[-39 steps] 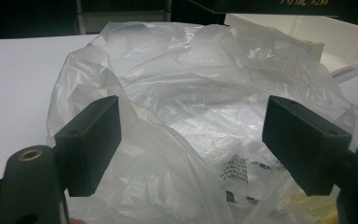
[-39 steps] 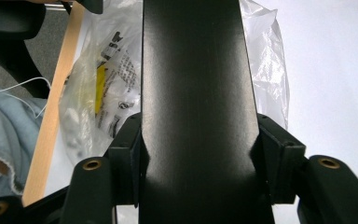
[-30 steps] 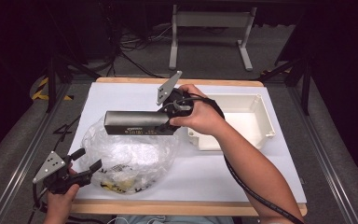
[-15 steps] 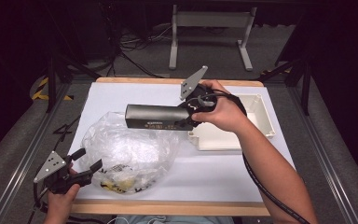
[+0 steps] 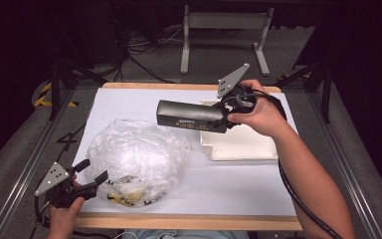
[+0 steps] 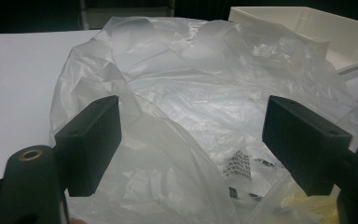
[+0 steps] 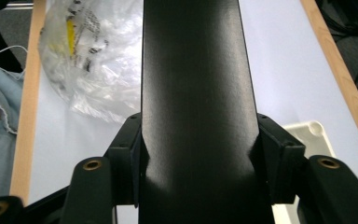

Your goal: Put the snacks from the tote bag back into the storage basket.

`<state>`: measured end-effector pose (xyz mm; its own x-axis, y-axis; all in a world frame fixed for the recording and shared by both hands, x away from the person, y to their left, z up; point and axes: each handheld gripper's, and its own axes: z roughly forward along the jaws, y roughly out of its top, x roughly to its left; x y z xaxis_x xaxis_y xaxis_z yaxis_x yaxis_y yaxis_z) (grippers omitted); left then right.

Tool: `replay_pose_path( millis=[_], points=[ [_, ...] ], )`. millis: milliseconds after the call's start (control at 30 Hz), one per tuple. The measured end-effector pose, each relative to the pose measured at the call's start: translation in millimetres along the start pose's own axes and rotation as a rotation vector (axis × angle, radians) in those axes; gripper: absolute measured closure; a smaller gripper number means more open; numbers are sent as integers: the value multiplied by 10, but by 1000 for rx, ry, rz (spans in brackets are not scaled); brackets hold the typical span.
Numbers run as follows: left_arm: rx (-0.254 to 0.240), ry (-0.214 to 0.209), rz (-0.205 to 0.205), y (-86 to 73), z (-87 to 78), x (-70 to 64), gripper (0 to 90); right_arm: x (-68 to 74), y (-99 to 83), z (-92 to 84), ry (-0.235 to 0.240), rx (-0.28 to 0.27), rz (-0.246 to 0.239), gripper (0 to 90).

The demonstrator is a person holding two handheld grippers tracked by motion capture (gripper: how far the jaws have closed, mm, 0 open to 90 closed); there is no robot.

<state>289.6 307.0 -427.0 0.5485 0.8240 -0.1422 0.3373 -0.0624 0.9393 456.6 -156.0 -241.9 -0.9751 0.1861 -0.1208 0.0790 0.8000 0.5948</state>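
Nearest, at the counter's (image 5: 238,199) front left corner: left gripper (image 5: 87,179), jaws wide apart, aimed at the crumpled clear plastic bag (image 5: 134,162) with yellow and black print – bag film between the jaws, pads not pressing on it. Farther back, at right: right gripper (image 5: 226,117) raised above the counter, jaws clamped on one end of a long black rectangular box (image 5: 191,115) – held level, over the near-left corner of the shallow white plastic tray (image 5: 243,144).
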Motion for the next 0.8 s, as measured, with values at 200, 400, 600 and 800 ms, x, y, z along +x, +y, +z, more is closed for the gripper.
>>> replay_pose_path(
  millis=[200,400,600,800],
  points=[
    [12,8,4,-4,-12,-5,205,-85,-180,-172,-30,-3,20,435],
    [10,18,-2,-18,-34,-4,205,-151,-354,-359,-69,8,20,435],
    [5,27,1,-30,-46,1,204,-233,-533,-519,-95,7,9,434],
    [4,33,-5,-34,-58,0,204,-324,-659,-612,-99,-6,17,434]
  ],
)
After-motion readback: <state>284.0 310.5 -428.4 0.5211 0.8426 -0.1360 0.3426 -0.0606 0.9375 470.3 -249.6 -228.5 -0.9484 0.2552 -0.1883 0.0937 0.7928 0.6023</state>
